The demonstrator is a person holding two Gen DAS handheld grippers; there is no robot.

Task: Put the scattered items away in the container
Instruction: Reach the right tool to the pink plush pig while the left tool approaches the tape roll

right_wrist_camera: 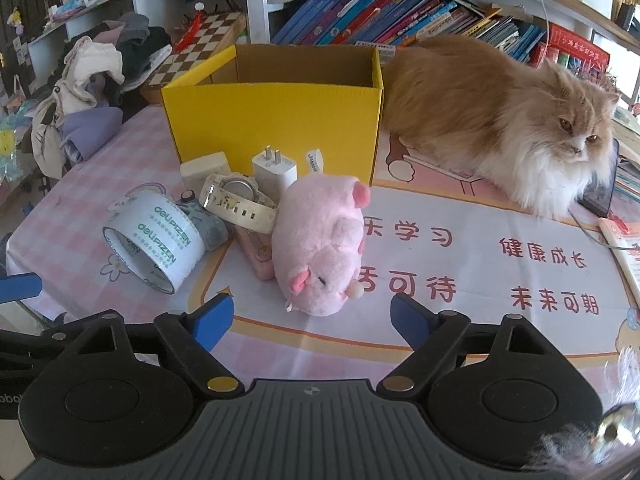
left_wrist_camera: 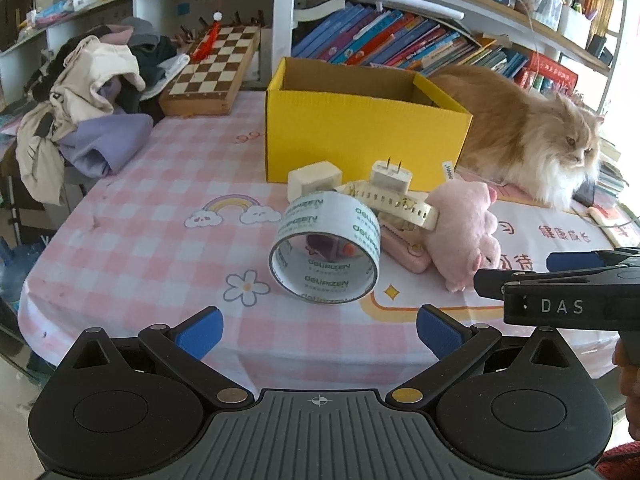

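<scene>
Pink checked tablecloth [left_wrist_camera: 160, 248], crammed bookshelves [left_wrist_camera: 400, 40]

pink case [right_wrist_camera: 256, 254] mostly hidden under pig [right_wrist_camera: 320, 240], yellow box [right_wrist_camera: 272, 120] floor unseen

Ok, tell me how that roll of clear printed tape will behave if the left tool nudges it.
The clear printed tape roll looks to be resting on its curved rim rather than flat, so a nudge would probably set it rolling across the pink checked tablecloth. Its hollow core suggests it is light. Its smooth film may slip between the blue pads, so gripping across the flat sides seems safer.
</scene>
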